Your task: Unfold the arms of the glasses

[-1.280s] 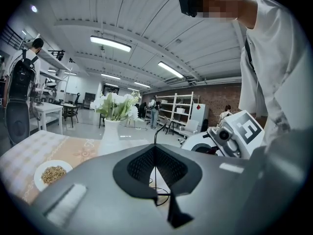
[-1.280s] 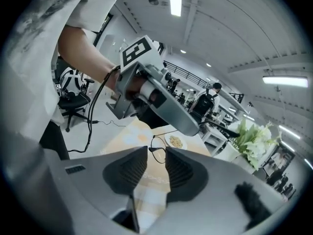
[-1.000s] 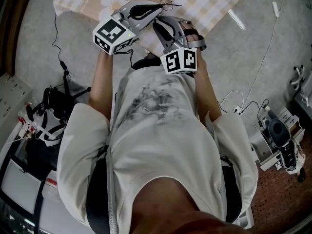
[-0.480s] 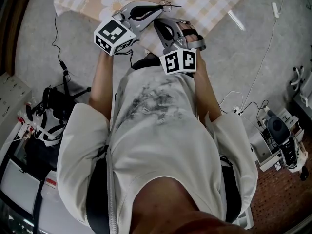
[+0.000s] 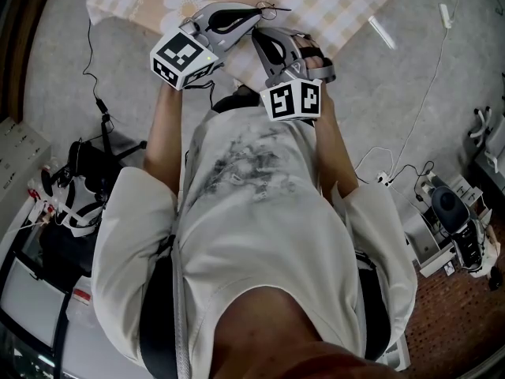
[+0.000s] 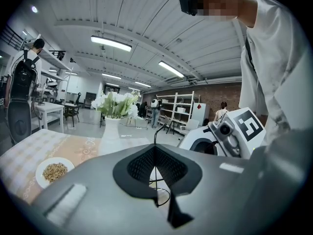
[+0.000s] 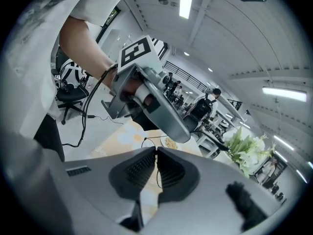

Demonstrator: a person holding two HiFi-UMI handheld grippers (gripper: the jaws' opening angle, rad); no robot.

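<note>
The glasses (image 5: 271, 8) are a thin black wire frame, held in the air over the table's near edge. My left gripper (image 5: 257, 12) is shut on them; a fine wire (image 6: 155, 133) rises from between its closed pads (image 6: 155, 148). My right gripper (image 5: 255, 36) sits just beside and below the left one. Its jaws have just been closing, and its ribbed pads (image 7: 156, 152) now pinch another thin wire of the glasses (image 7: 146, 140). The frame's lenses are hard to make out in any view.
A table with a checked, flowered cloth (image 5: 339, 2) lies under the grippers. On it stand a vase of white flowers (image 6: 115, 112) and a plate of grains (image 6: 54, 171). Cables and equipment sit on the floor at left (image 5: 79, 180) and right (image 5: 450, 219).
Hardly anything shows in the head view: the right gripper's marker cube has shifted a touch, and both grippers stay together at the table's edge.
</note>
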